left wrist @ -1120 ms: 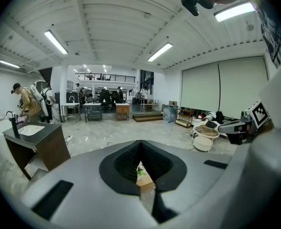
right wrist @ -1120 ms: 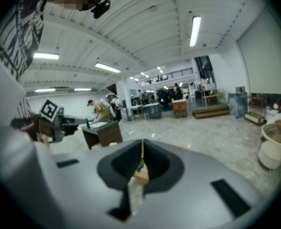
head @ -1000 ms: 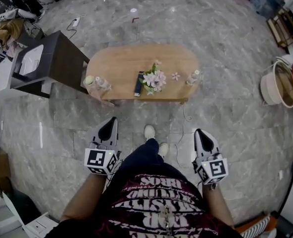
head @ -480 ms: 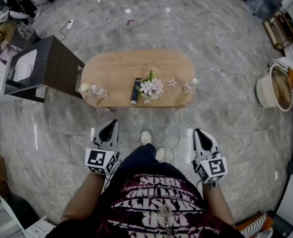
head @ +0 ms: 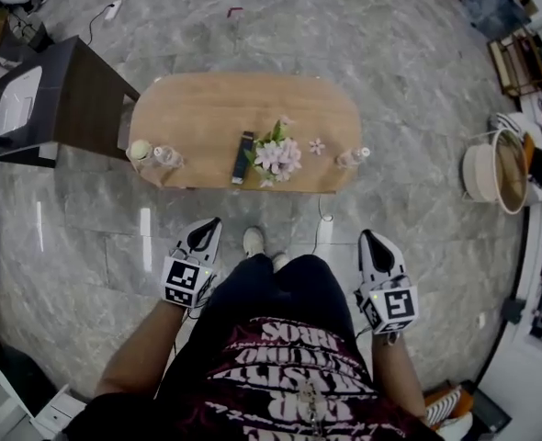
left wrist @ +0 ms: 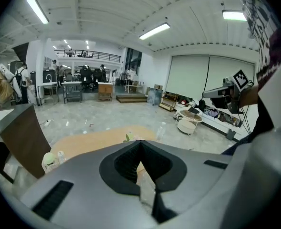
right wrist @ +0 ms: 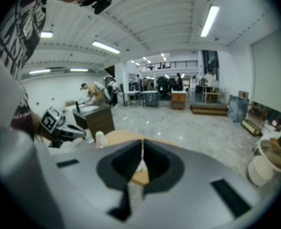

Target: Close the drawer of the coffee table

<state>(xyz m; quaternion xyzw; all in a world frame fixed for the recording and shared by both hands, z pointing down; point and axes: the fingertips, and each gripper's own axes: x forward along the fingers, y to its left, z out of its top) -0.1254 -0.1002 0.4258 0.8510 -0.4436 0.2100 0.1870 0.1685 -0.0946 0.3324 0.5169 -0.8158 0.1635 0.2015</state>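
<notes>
The oval wooden desk point(head: 216, 108) stands on the stone floor point(head: 400, 72), just ahead of the person's shoe point(head: 253, 240). Its long axis runs left to right across the head view. Its drawer cannot be made out from above. Well off to the right a round beige tub point(head: 478, 168) sits on the floor; its contents are unclear. On the desk's near edge are pink flowers point(head: 278, 154), a dark remote point(head: 241, 156) lying lengthwise toward the person, and a clear bottle point(head: 354, 157). The left gripper point(head: 207, 230) and right gripper point(head: 368, 242) hang short of the desk, each with its jaws pressed together on nothing.
</notes>
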